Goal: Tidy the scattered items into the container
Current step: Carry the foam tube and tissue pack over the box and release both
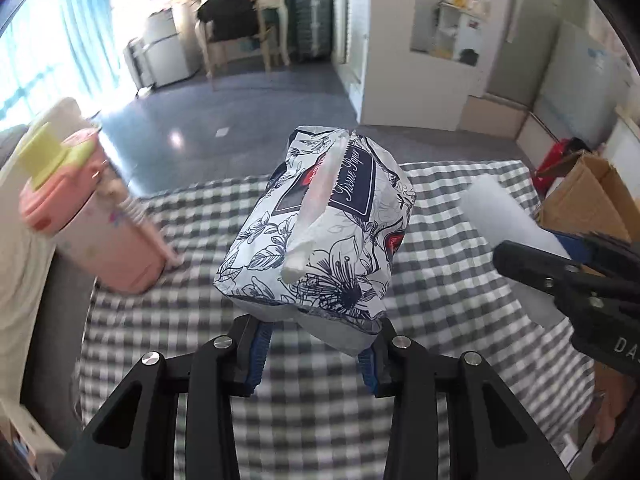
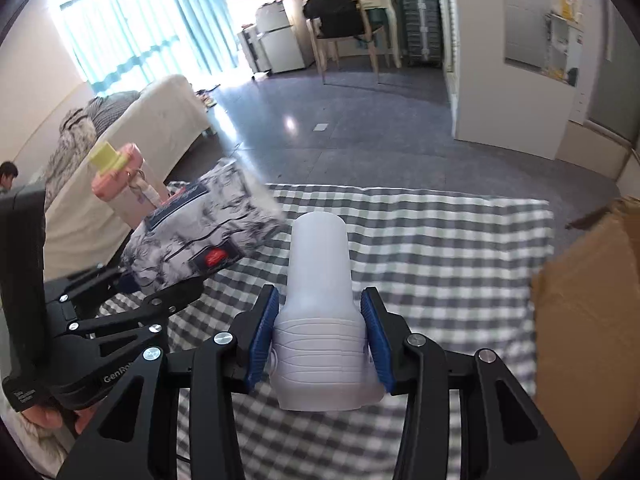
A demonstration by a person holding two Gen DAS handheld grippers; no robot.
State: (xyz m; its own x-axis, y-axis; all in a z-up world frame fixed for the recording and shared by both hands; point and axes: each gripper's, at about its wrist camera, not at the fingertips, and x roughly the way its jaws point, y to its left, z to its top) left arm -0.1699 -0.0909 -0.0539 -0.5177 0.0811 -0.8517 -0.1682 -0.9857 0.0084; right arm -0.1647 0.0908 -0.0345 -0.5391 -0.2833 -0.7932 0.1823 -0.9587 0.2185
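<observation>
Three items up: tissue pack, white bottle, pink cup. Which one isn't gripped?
The pink cup with the yellow-green lid, at far left. The left gripper clamps the tissue pack; the right gripper clamps the white bottle.

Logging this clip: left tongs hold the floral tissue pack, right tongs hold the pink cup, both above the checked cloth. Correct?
Not quite. The right tongs hold a white bottle, per the right wrist view; the pink cup is ungripped. Left tongs do hold the tissue pack.
</observation>
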